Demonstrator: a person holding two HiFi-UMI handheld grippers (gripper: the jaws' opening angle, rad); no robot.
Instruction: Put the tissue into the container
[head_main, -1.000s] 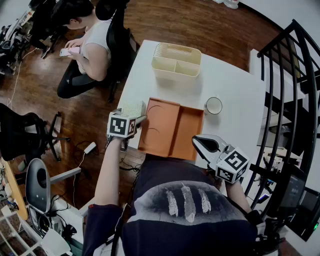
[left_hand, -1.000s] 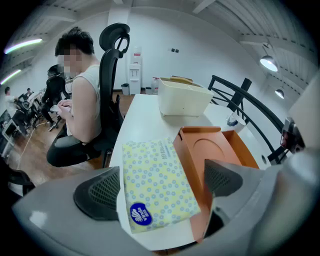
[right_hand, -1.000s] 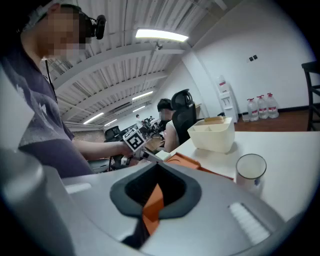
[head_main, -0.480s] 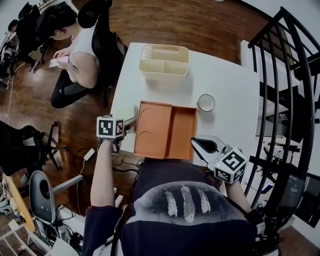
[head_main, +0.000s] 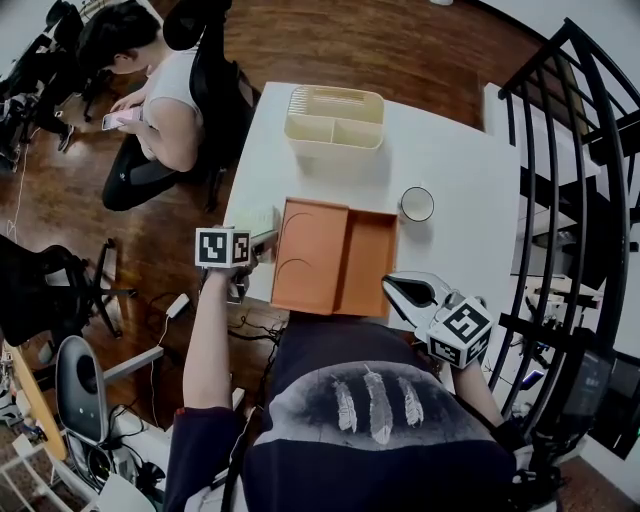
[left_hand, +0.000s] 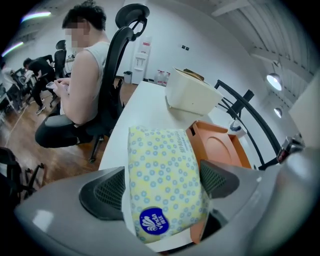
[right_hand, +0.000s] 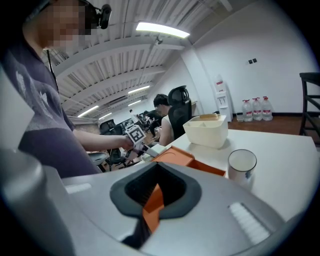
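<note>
A yellow dotted tissue pack (left_hand: 165, 185) lies flat on the white table's left edge (head_main: 255, 220), beside an orange tray (head_main: 335, 255). My left gripper (left_hand: 162, 182) straddles the pack, one pad on each long side. Its jaws are closing, and a thin gap still shows at the left pad. In the head view the left gripper (head_main: 262, 240) reaches in from the table's left side. The cream divided container (head_main: 335, 118) stands at the far end of the table (left_hand: 192, 95). My right gripper (head_main: 400, 290) hovers at the near edge, shut and holding nothing (right_hand: 157, 192).
A white cup (head_main: 417, 204) stands right of the tray. A seated person (head_main: 160, 100) in an office chair is close to the table's far left corner. A black railing (head_main: 590, 150) runs along the right side. Wooden floor and cables lie to the left.
The left gripper stays over the tissue pack at the table's left edge. The right gripper holds its place. The head view has shifted slightly.
</note>
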